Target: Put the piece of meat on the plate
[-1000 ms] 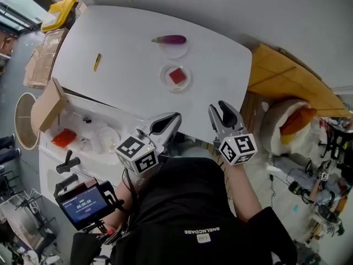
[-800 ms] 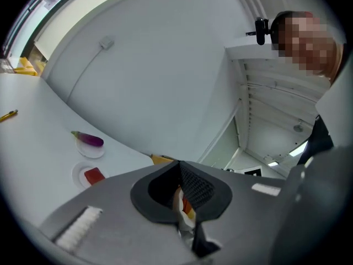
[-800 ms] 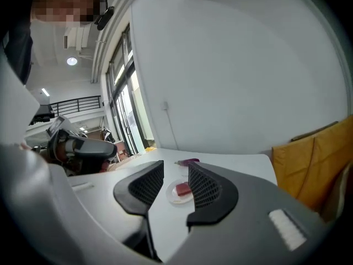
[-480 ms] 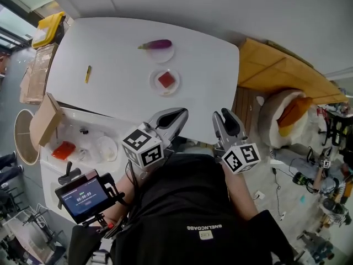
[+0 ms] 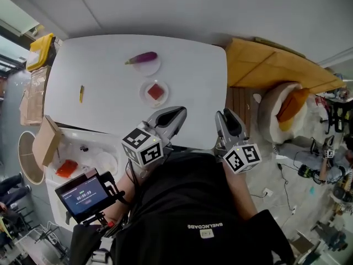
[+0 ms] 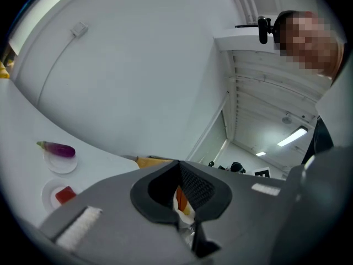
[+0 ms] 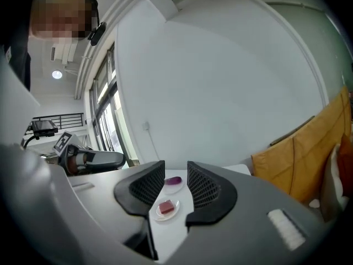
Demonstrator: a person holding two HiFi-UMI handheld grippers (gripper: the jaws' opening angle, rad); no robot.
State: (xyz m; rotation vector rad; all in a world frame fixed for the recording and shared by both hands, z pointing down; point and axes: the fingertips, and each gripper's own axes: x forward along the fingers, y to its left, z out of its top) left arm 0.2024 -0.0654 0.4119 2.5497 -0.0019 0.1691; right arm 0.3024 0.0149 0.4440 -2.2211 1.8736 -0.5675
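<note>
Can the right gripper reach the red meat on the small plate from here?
Probably yes: only bare table lies between the right gripper and the meat on its plate. Its jaws have just been closing but stand apart, with nothing between them.

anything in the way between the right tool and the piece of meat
Nothing visible. Only bare table lies between the right tool and the piece of meat, which sits on a small plate. The eggplant lies beyond it. The tool's jaws stand apart, empty, and have just been closing.

Smooth matt table, glossy translucent plastic plate
</note>
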